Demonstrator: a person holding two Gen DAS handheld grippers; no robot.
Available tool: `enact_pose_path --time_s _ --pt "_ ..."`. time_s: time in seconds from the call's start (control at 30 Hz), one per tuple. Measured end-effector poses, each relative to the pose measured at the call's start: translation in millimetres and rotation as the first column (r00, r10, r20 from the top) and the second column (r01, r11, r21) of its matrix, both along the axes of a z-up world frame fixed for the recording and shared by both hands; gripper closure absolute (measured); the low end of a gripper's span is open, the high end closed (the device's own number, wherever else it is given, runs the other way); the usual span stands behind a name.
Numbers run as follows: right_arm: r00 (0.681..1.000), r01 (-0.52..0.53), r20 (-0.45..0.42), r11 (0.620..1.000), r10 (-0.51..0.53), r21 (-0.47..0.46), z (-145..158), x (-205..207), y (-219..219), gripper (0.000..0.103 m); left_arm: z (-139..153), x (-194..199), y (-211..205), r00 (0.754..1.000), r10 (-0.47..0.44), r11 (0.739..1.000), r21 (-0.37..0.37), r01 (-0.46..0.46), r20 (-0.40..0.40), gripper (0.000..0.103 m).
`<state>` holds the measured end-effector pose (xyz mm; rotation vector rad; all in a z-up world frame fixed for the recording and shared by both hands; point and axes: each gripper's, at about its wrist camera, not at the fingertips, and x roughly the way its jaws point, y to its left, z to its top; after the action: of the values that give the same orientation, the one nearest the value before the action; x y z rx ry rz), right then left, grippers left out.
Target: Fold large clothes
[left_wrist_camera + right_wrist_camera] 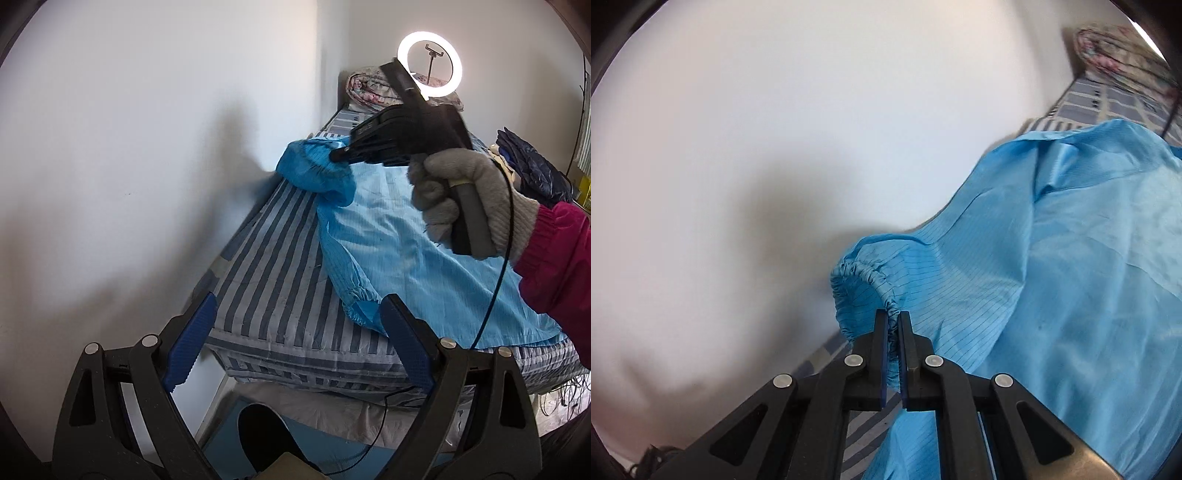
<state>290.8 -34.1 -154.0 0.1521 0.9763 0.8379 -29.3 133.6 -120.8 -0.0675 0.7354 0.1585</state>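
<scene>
A large light-blue garment [413,236] with elastic cuffs lies spread on a blue-and-white striped mattress [273,280]. My right gripper [894,314] is shut on the gathered elastic cuff [864,273] of one sleeve and holds it lifted above the mattress. In the left wrist view that gripper [338,155] pinches the far sleeve [314,166]. My left gripper [295,314] is open and empty, its blue pads [192,339] wide apart above the mattress's near corner. The other sleeve's cuff [360,308] lies just by its right finger.
A white wall [147,147] runs along the mattress's left side. A rolled floral quilt [369,86] and a lit ring light [430,64] stand at the far end. A dark jacket [532,166] lies at the right. A black cable [495,280] hangs from the right gripper's handle.
</scene>
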Motion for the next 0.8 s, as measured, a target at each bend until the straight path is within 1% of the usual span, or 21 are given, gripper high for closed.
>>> enact_pose_path --time_s 0.07,0.13,0.17,0.2,0.3,0.43,0.53,0.6,0.63,0.7,0.73,0.8 --pt "0.996 0.085 -0.007 0.994 -0.085 0.063 4 -1 -29 0.101 1 2 0 1.0 0.001 1.0 -0.009 -0.001 -0.003 0.011" --pt "0.985 0.17 -0.031 0.978 -0.168 0.117 4 -2 -60 0.101 3 4 0 1.0 -0.003 1.0 -0.029 0.003 -0.008 0.011" --pt "0.977 0.212 -0.045 0.967 -0.207 0.142 6 -5 -79 0.101 4 7 1 1.0 -0.01 0.999 -0.036 0.01 -0.011 0.011" --pt "0.968 0.251 -0.057 0.954 -0.244 0.163 10 -13 -86 0.101 6 9 0 1.0 -0.018 0.999 -0.038 0.017 -0.014 0.011" --pt "0.937 0.349 -0.092 0.917 -0.337 0.192 7 -36 -135 0.101 12 18 -4 0.999 -0.043 0.999 -0.03 0.042 -0.017 0.011" --pt "0.894 0.443 -0.174 0.871 -0.412 0.212 -9 -71 -180 0.101 23 29 -6 0.998 -0.055 0.998 -0.025 0.055 -0.008 0.011" --pt "0.856 0.501 -0.268 0.837 -0.442 0.221 -36 -85 -192 0.101 31 36 -5 0.999 -0.047 0.999 -0.023 0.047 0.007 0.011" --pt "0.832 0.531 -0.331 0.811 -0.445 0.244 -55 -89 -198 0.101 33 40 -2 0.999 -0.041 0.998 -0.036 0.042 0.01 0.011" --pt "0.826 0.534 -0.357 0.809 -0.436 0.247 -63 -94 -198 0.101 33 41 -1 0.999 -0.038 0.998 -0.043 0.038 0.008 0.011" --pt "0.828 0.518 -0.384 0.819 -0.407 0.248 -72 -105 -191 0.101 32 45 0 0.999 -0.034 0.998 -0.047 0.034 0.001 0.011" --pt "0.834 0.502 -0.386 0.831 -0.393 0.239 -74 -108 -185 0.101 31 47 1 0.999 -0.033 0.998 -0.049 0.032 -0.004 0.011" --pt "0.861 0.446 -0.369 0.869 -0.351 0.214 -73 -113 -170 0.101 31 51 2 0.999 -0.035 0.998 -0.058 0.035 -0.015 0.011"
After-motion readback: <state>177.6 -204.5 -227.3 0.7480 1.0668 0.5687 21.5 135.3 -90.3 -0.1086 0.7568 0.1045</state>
